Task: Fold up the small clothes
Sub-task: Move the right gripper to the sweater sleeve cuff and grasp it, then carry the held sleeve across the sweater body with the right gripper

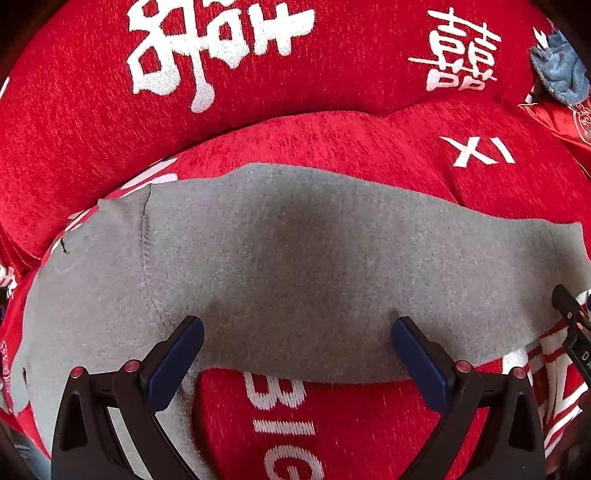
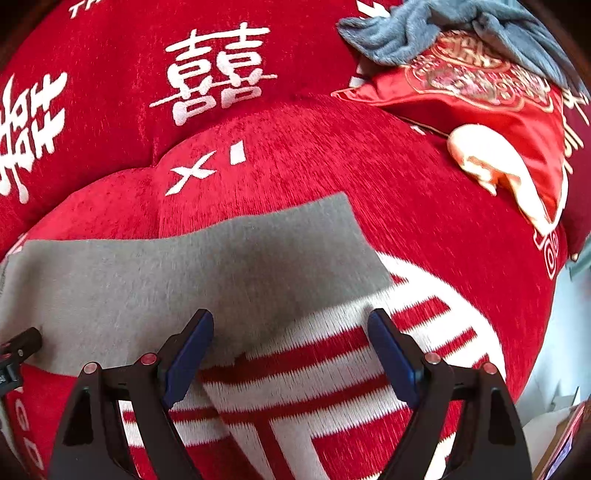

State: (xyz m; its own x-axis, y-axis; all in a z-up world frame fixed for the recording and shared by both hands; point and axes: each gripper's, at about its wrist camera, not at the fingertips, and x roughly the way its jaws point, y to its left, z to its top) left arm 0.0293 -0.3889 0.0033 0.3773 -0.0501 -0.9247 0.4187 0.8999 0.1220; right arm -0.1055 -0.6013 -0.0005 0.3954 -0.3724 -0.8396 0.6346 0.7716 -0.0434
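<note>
Left gripper (image 1: 297,347): jaws spread wide and empty, poised low over the near hem of the grey garment (image 1: 295,258), one blue pad (image 1: 177,362) on each side of the cloth's middle stretch.
Right gripper (image 2: 291,349): also wide open and holding nothing, straddling the garment's right-hand end where grey cloth gives way to the white stripes (image 2: 332,369) of the sofa cover (image 2: 295,147).
Garment: lies flat and lengthwise across the red seat cushion, a stitched seam (image 1: 146,236) near its left end, its far edge just short of the cushion's back crease.
Step in hand, as judged: taking hold of the near edge to start a fold.
Doing it well: pinch only the grey layer, not the plush cover beneath; take both grips on the same edge and level with each other, so the fold lands square.
Risk: the cover may snag in the pads.
Beyond: a blue-grey cloth (image 2: 424,33) heaped on a red embroidered cushion (image 2: 480,96), well clear.
</note>
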